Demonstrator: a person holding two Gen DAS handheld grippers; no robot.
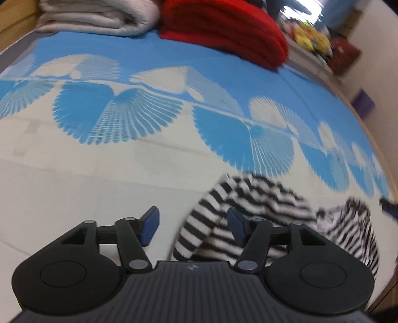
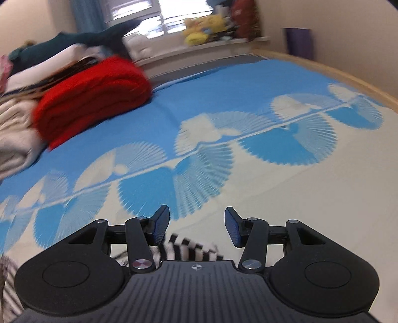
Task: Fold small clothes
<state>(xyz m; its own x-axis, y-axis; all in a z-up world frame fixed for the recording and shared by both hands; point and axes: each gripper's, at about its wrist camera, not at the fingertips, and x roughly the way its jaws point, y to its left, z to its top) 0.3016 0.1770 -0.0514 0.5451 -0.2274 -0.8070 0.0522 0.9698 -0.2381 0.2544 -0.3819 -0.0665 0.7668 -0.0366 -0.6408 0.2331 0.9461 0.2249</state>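
A: Start with the left wrist view. What do you see?

B: The left gripper [image 1: 192, 227] hovers over a bed cover [image 1: 99, 174] printed with blue and cream fan shapes. Its jaws stand wide apart with nothing between them. A black-and-white striped garment [image 1: 261, 198] lies crumpled on the cream part of the cover, to the right of the gap; the right blue pad [image 1: 236, 227] overlaps it in the picture, though I cannot tell whether it touches.

A: And further back?

B: A folded red blanket [image 1: 223, 32] and a folded pale blanket [image 1: 99, 17] lie side by side at the far edge of the bed. The view is blurred.

A: Now the right wrist view.

B: The right gripper [image 2: 197, 226] also has its jaws apart, holding nothing. The striped garment [image 2: 191, 249] shows just below the gap, close against the gripper body. The same bed cover [image 2: 298, 186] stretches ahead, with the red blanket [image 2: 92, 99] at the far left beside a heap of other clothes [image 2: 37, 54]. Yellow soft toys [image 2: 201, 27] sit on the windowsill behind.
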